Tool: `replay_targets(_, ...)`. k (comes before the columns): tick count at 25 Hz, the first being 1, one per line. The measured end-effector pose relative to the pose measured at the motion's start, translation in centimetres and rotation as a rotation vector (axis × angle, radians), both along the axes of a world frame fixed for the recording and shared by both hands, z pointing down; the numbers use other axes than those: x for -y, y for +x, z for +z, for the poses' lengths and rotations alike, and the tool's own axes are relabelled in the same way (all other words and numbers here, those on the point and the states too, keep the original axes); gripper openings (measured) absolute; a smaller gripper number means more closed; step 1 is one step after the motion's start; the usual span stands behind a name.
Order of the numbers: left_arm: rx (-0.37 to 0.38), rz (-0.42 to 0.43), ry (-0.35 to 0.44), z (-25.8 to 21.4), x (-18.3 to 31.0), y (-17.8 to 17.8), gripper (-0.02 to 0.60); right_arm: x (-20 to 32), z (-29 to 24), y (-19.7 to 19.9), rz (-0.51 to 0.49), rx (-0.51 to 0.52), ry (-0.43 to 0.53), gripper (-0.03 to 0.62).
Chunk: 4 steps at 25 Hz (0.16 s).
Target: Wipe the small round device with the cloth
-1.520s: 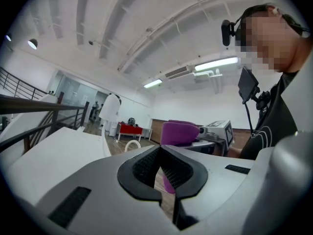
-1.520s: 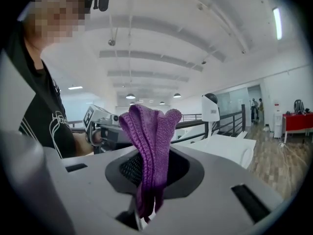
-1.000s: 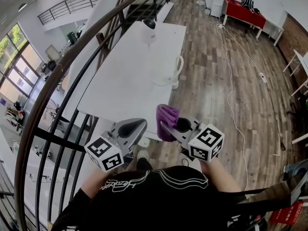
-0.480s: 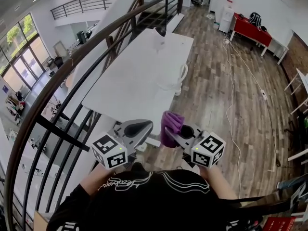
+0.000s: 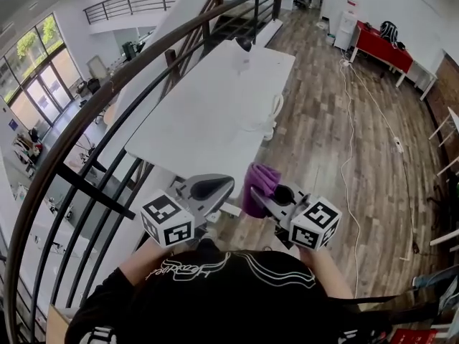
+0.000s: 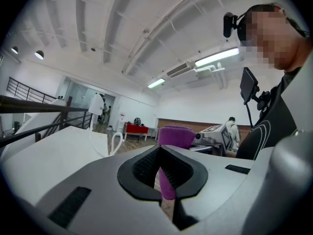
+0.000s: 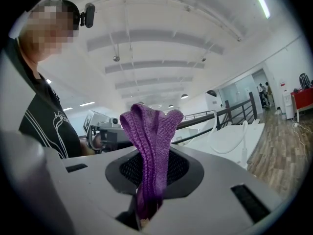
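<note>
My right gripper [image 5: 257, 196] is shut on a purple knitted cloth [image 5: 260, 180], which stands up folded out of the jaws [image 7: 149, 126]. My left gripper [image 5: 214, 187] is beside it, shut and holding nothing; in the left gripper view the cloth [image 6: 174, 136] shows just beyond its closed jaws [image 6: 161, 153]. Both grippers hover off the near end of a long white table [image 5: 201, 120]. The small round device [image 5: 244, 46], white with a dark top, stands at the table's far end, well away from both grippers.
A white looped cable [image 5: 270, 115] lies at the table's right edge. A dark curved railing [image 5: 107, 99] runs along the left of the table. Wooden floor with a trailing cord [image 5: 351, 120] lies to the right, and a red table [image 5: 384, 45] stands far back.
Both grippers have drifted a little toward the table's near end, staying side by side. The cloth stays clamped in the right gripper. The left stays shut.
</note>
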<state>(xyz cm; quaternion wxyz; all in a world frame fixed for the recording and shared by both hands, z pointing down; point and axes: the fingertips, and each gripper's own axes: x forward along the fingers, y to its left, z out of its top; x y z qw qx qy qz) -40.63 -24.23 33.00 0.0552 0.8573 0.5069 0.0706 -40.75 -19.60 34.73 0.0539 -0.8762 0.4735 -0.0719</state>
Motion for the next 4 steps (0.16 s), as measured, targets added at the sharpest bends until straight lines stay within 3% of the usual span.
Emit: replay_targets(4,0.013,0.003,0.006,0.99,-0.57,0.55,0.006,-0.7,0.87,0.61,0.003,0.011,0.003,0.061)
